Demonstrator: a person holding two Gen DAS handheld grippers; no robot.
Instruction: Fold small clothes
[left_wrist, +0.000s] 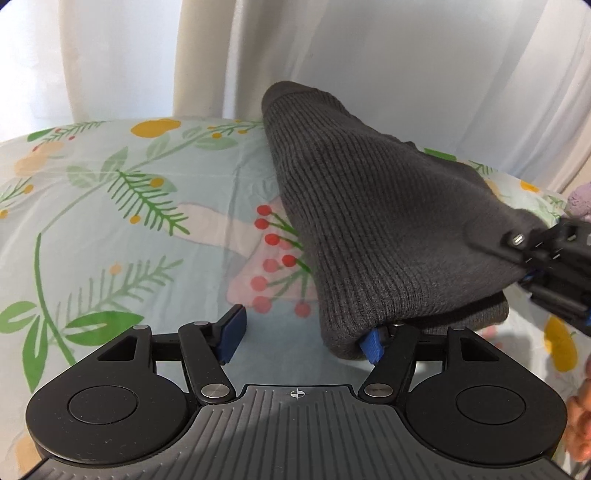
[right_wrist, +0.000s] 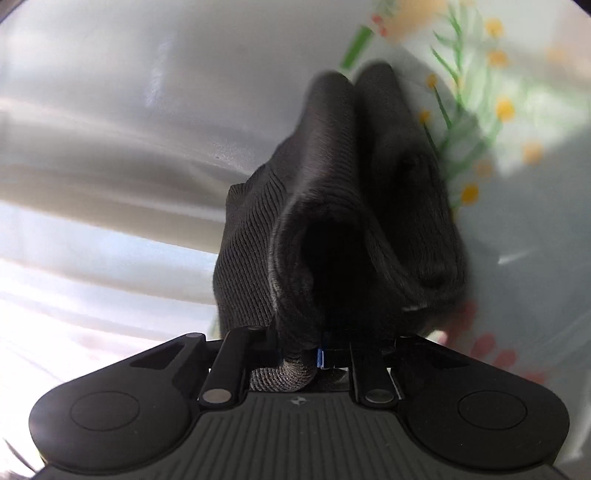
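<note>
Floral cloth (left_wrist: 110, 221) with green sprigs, yellow blooms and red berries covers the surface, and right at the near edge the left tool (left_wrist: 303, 341) sits low with its jaws spread wide, released. One blue pad (left_wrist: 232, 339) stands clear on the bare cloth, while the other blue pad (left_wrist: 373, 345) is tucked just under the near hem of the dark grey ribbed knit (left_wrist: 369, 221), and nothing is pinched between them. Over on the right, the right tool (right_wrist: 325, 356) is clenched on that same knit, a bunched fold of its edge gripped between the jaws, the fabric rising in a tent from the cloth toward that grip. A small purplish lump (left_wrist: 578, 201) sits at the far right edge of the surface. Beyond everything, pale curtains (left_wrist: 406, 55) hang in soft folds.
</note>
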